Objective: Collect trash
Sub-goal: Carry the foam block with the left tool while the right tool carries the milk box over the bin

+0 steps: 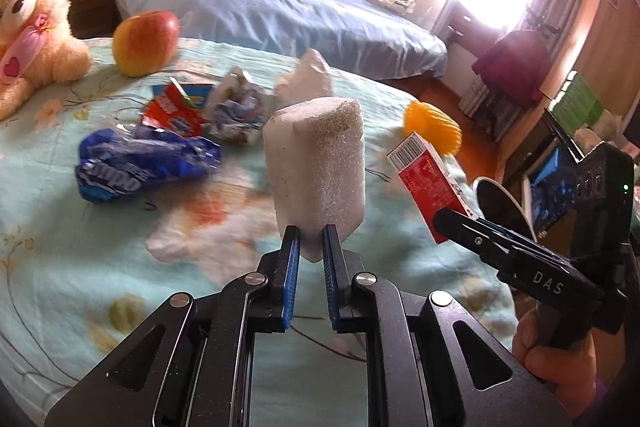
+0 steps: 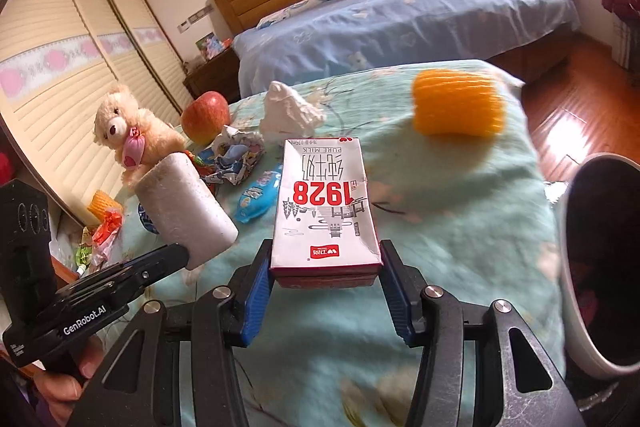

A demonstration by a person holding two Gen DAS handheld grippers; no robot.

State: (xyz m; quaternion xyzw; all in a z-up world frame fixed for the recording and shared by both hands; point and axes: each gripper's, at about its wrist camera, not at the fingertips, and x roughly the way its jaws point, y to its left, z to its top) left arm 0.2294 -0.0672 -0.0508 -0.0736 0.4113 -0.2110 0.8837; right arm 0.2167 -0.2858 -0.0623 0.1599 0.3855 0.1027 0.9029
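My left gripper [image 1: 310, 233] is shut on the lower end of a white foam block [image 1: 316, 163], which stands upright above the floral bedspread [image 1: 80, 247]. In the right wrist view the same foam block [image 2: 188, 203] shows at the left. My right gripper [image 2: 325, 251] is shut on a red and white milk carton [image 2: 324, 203], with its pads against both sides. The carton [image 1: 428, 183] is also in the left wrist view, lifted at the right. A blue wrapper [image 1: 140, 163], a red wrapper [image 1: 172, 111], crumpled paper [image 1: 236, 107] and a white tissue [image 1: 308, 75] lie on the bed beyond.
A dark bin with a white rim [image 2: 576, 307] stands at the bed's right edge. An orange foam net [image 2: 456, 103], an apple [image 2: 206, 117] and a teddy bear [image 2: 128, 131] sit on the bedspread. A second bed with blue sheets [image 2: 400, 27] lies behind.
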